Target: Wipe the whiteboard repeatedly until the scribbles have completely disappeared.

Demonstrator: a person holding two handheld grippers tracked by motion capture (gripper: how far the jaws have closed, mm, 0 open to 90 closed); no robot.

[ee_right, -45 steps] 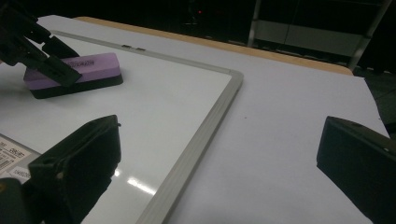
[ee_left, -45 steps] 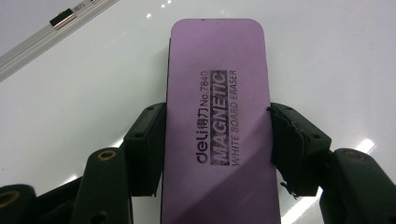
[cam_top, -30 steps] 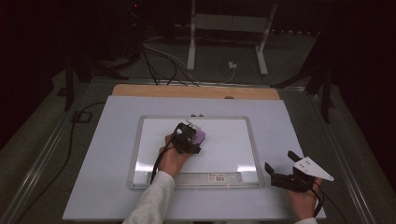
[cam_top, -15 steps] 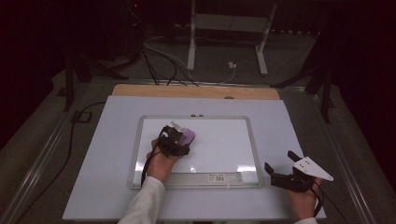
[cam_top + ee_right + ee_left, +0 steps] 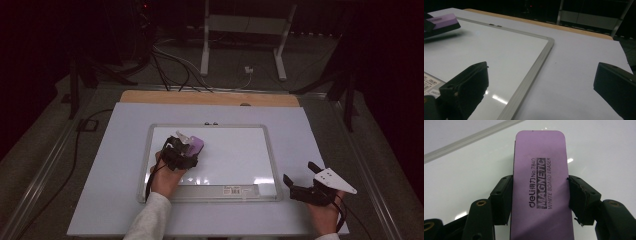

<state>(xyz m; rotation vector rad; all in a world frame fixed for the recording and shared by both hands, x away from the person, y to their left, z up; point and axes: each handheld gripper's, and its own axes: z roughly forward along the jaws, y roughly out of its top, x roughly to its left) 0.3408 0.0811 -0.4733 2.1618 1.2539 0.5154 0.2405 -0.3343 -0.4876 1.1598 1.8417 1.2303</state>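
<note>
Left tongs clamped across the purple eraser — long axis runs out ahead, over the whiteboard's left part. Right tongs gape wide, empty (well apart, off-board on the counter).

High view looked down from overhead; both gripper views sat low and close, all sharing the whiteboard and purple eraser.

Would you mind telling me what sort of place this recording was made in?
Probably a lab or workshop recording station: a whiteboard lies flat on a white table, cables trail over the dark floor, and metal stand legs rise behind.
</note>
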